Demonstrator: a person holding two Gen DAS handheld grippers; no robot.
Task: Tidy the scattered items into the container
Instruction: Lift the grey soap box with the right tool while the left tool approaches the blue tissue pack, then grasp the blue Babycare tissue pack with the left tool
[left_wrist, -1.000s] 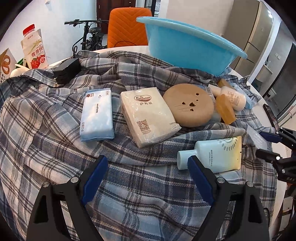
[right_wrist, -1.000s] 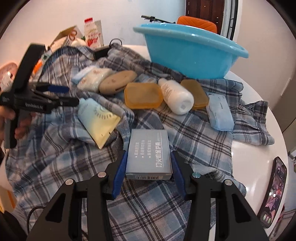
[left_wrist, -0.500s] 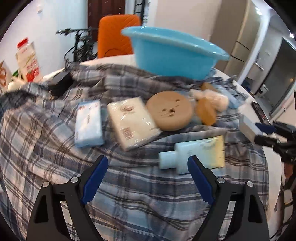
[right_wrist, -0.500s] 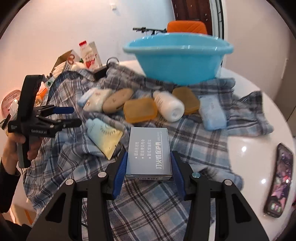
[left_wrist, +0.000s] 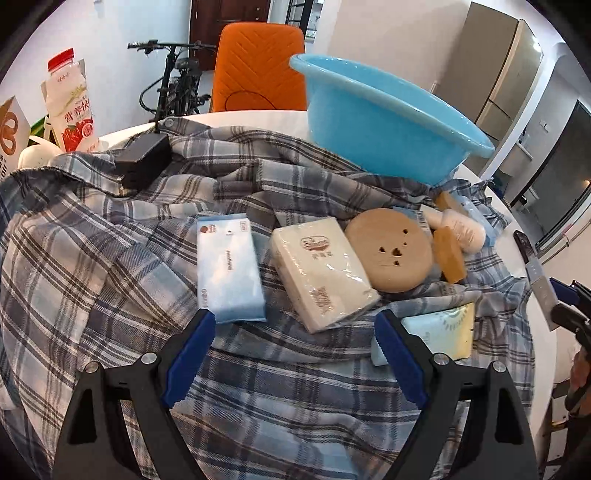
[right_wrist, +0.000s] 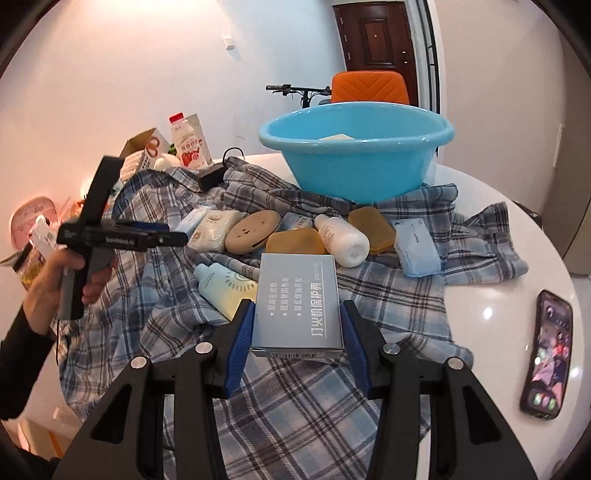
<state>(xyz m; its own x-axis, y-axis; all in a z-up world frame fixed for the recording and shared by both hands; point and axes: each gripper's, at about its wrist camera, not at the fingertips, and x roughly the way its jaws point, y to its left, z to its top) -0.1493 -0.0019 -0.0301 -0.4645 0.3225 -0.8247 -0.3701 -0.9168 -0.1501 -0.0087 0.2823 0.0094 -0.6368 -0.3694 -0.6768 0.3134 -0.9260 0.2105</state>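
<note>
My right gripper (right_wrist: 297, 328) is shut on a grey-blue box (right_wrist: 298, 306) and holds it above the plaid cloth (right_wrist: 303, 406). The blue basin (right_wrist: 356, 155) stands at the back with something pale inside. My left gripper (left_wrist: 293, 343) is open and empty above the cloth (left_wrist: 110, 280), near a blue tissue pack (left_wrist: 227, 269) and a cream tissue pack (left_wrist: 321, 267). A round wooden disc (left_wrist: 389, 249), amber soap cases (right_wrist: 295, 242), a white bottle (right_wrist: 341, 240) and a pale tube (right_wrist: 225, 290) lie on the cloth. The basin also shows in the left wrist view (left_wrist: 384, 122).
A phone (right_wrist: 548, 354) lies on the white table at the right. A black adapter (left_wrist: 142, 160), a milk carton (left_wrist: 70, 107) and boxes stand at the back left. An orange chair (left_wrist: 260, 66) and a bicycle are behind the table.
My right gripper has lifted the grey-blue box higher off the cloth. My left gripper has moved forward towards the tissue packs, still open.
</note>
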